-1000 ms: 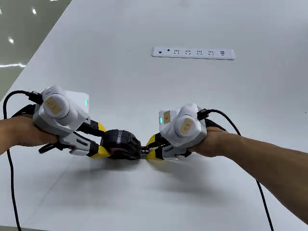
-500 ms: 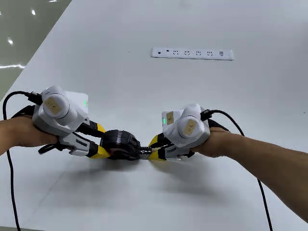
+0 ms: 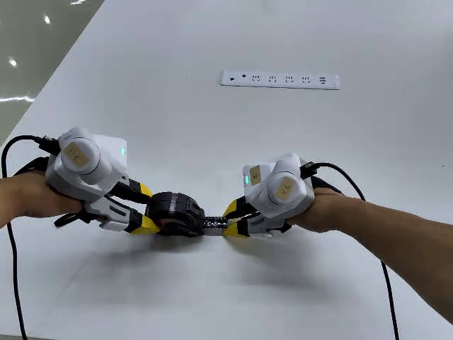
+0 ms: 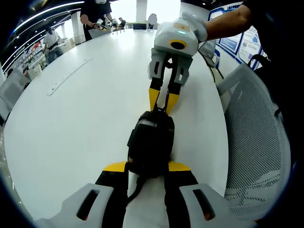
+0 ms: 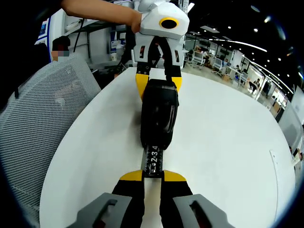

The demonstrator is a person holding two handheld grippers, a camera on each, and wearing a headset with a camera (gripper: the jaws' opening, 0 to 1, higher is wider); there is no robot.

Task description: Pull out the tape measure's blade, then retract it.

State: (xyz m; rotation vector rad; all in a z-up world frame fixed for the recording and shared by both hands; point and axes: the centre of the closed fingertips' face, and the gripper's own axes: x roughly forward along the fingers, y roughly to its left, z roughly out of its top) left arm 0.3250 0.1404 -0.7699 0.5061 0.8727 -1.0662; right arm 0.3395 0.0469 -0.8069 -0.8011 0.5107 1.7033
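Note:
A black tape measure (image 3: 175, 213) lies on the white table (image 3: 212, 127) between the two grippers. My left gripper (image 3: 147, 222) is shut on its case (image 4: 151, 142), yellow fingertips (image 4: 115, 166) pressed on both sides. My right gripper (image 3: 228, 227) is shut on the end of the blade (image 5: 154, 162), and a short length of dark blade with numbers (image 3: 214, 224) shows between the case (image 5: 159, 113) and the right gripper's fingertips (image 5: 175, 176). In the left gripper view the right gripper (image 4: 162, 100) pinches the blade just beyond the case.
A white power strip (image 3: 279, 80) lies farther back on the table. A mesh chair back (image 5: 52, 128) stands beside the table, and cables (image 3: 8, 212) trail from both grippers. People stand in the background of the left gripper view.
My right gripper has moved slightly to the right, drawing a short length of blade out of the case. The left gripper and case stay put.

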